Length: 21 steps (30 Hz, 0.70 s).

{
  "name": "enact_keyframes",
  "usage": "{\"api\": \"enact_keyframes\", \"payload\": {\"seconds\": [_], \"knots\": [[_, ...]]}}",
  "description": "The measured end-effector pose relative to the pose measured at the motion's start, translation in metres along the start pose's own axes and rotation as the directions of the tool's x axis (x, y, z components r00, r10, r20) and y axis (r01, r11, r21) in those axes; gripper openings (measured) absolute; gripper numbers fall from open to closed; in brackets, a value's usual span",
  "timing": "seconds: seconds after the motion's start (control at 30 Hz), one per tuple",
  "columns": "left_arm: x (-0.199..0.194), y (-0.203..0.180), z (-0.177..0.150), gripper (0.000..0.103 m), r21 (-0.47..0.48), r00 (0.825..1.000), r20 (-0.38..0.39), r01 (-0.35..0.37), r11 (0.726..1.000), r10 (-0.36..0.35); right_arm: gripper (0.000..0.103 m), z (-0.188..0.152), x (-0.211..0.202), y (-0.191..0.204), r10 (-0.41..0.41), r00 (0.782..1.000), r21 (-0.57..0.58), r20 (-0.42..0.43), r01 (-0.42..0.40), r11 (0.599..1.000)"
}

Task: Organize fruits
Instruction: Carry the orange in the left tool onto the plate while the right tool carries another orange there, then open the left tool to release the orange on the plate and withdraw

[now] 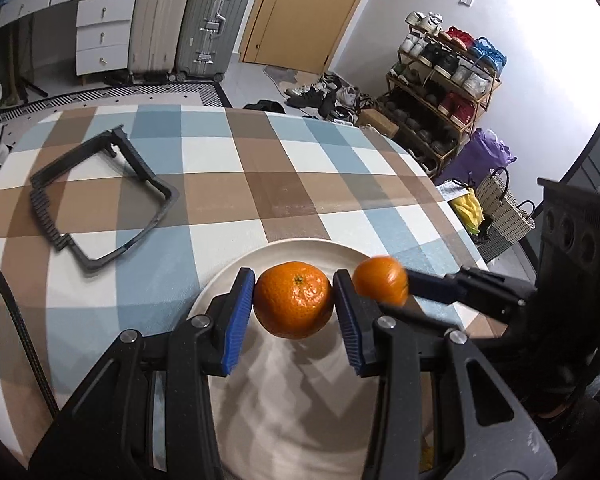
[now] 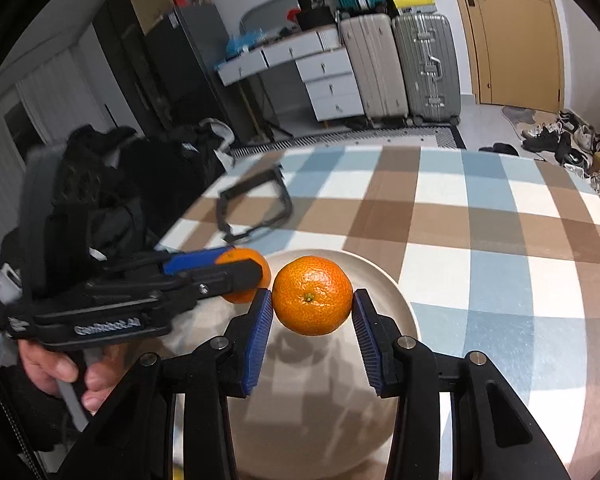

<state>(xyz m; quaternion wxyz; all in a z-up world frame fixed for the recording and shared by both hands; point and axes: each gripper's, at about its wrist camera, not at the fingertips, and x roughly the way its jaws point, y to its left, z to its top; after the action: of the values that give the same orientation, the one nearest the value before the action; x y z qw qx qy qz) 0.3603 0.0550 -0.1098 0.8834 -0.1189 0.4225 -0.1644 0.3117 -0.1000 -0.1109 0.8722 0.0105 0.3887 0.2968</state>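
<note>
In the left wrist view my left gripper (image 1: 293,302) is shut on a tangerine (image 1: 293,300), its blue pads pressing both sides, above a white plate (image 1: 228,280). To its right my right gripper (image 1: 396,290) comes in from the side, shut on a second tangerine (image 1: 380,285). In the right wrist view that right gripper (image 2: 312,304) clamps its tangerine (image 2: 312,295) over the plate (image 2: 396,300). The left gripper (image 2: 240,272) reaches in from the left there with its tangerine (image 2: 242,260) partly hidden behind a finger. A hand (image 2: 60,372) holds its handle.
A checked cloth (image 1: 260,184) covers the table. A black square frame (image 1: 96,196) lies on it at the far left. Beyond the table stand suitcases (image 1: 188,20), white drawers (image 1: 100,36), a shoe rack (image 1: 444,92) and a door (image 1: 308,12).
</note>
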Motion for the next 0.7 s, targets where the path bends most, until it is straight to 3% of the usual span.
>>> {"api": "enact_keyframes", "payload": {"seconds": [0.33, 0.57, 0.7], "knots": [[0.035, 0.002, 0.007, 0.038, -0.018, 1.000, -0.024, 0.019, 1.000, -0.020, 0.042, -0.007, 0.031, -0.009, -0.035, 0.999, -0.012, -0.037, 0.035, 0.999], [0.035, 0.005, 0.011, 0.038, -0.054, 0.999, -0.029, 0.040, 0.998, -0.042, 0.043, -0.003, 0.041, -0.004, -0.059, 0.998, -0.033, -0.032, 0.058, 0.998], [0.020, -0.005, 0.008, 0.043, -0.010, 1.000, -0.007, 0.022, 1.000, -0.023, 0.053, -0.004, 0.030, -0.005, -0.053, 0.999, -0.008, 0.000, 0.053, 0.999]]}}
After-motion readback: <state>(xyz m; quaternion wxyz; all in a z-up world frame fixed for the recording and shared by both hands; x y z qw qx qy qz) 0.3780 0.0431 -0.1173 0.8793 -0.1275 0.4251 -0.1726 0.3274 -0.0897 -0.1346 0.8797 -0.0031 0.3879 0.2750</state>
